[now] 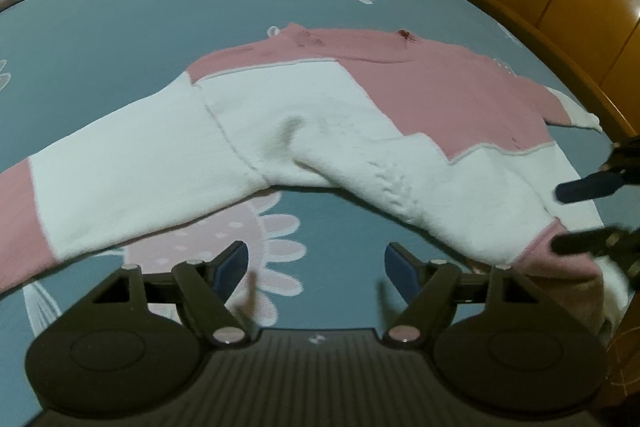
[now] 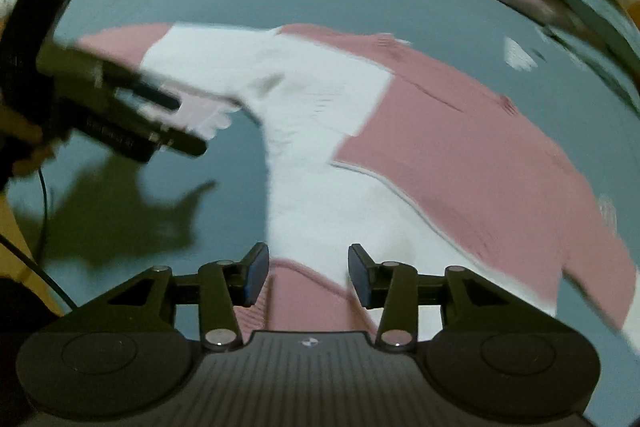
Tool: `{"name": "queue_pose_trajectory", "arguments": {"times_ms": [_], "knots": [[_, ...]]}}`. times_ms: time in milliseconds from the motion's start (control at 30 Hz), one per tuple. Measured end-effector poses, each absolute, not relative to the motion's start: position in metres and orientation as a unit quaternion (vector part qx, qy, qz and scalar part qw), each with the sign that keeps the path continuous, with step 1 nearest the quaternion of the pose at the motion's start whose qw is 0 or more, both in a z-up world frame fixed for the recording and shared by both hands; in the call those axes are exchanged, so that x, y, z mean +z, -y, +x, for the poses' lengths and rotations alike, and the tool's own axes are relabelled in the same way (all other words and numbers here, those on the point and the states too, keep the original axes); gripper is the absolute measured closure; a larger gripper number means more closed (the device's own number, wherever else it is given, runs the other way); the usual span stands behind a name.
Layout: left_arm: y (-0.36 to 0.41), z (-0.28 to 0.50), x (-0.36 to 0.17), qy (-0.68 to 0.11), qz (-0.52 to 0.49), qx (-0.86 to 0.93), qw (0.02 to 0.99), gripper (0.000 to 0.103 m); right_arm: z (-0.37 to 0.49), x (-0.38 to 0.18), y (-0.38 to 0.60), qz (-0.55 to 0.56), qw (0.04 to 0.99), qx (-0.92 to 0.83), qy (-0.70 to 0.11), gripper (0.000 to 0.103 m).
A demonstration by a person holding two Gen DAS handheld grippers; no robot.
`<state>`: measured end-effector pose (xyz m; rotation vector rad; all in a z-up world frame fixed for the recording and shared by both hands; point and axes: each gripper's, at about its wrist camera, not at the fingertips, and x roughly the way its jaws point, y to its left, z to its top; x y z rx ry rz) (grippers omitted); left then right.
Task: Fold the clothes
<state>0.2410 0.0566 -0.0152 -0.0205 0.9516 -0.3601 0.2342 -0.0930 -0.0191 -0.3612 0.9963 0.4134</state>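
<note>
While my left hand-held gripper (image 1: 316,267) and right hand-held gripper (image 2: 307,273) hover open and empty, I should pinch the sweater (image 1: 320,115) cuff squarely on the bed (image 1: 100,23).

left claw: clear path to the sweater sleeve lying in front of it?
Probably yes. The left claw stands open over bare bedsheet, and the white sleeve of the sweater lies flat just ahead with nothing between. The right claw is off at the far hem, out of the way.
</note>
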Motion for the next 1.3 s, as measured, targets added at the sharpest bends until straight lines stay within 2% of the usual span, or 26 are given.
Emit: {"name": "queue_pose_trajectory", "arguments": {"times_ms": [233,367,400,433,533,767,1000,1200,1233,1300], "knots": [[-0.079,0.236,-0.022,-0.460,-0.025,-0.168,0.872,0.027,0.239,-0.059,0.043,-0.302,0.805,0.196,-0.472,0.055],[-0.087,0.237,-0.025,-0.461,-0.032,-0.168,0.871,0.027,0.231,-0.082,0.027,-0.421,0.772,0.172,-0.445,0.056],[-0.089,0.237,-0.025,-0.461,-0.034,-0.168,0.871,0.027,0.230,-0.084,0.025,-0.438,0.767,0.168,-0.437,0.061],[-0.090,0.238,-0.025,-0.460,-0.036,-0.168,0.871,0.027,0.229,-0.086,0.024,-0.450,0.764,0.164,-0.432,0.077],[-0.091,0.238,-0.025,-0.458,-0.038,-0.171,0.872,0.027,0.233,-0.071,0.028,-0.427,0.781,0.154,-0.429,0.086],[-0.090,0.236,-0.024,-0.455,-0.036,-0.174,0.873,0.027,0.252,-0.031,0.062,-0.362,0.827,0.107,-0.417,0.086],[-0.086,0.230,-0.022,-0.457,-0.036,-0.171,0.872,0.027,0.282,-0.018,0.116,-0.246,0.865,0.076,-0.430,0.086],[-0.084,0.229,-0.021,-0.453,-0.083,-0.196,0.866,0.028,0.302,-0.035,0.144,-0.160,0.875,0.078,-0.450,0.073],[-0.082,0.232,-0.021,-0.450,-0.097,-0.210,0.863,0.030,0.301,-0.036,0.144,-0.158,0.876,0.076,-0.448,0.069],[-0.077,0.238,-0.023,-0.442,-0.123,-0.236,0.857,0.034,0.299,-0.036,0.146,-0.155,0.879,0.076,-0.444,0.065]]}}
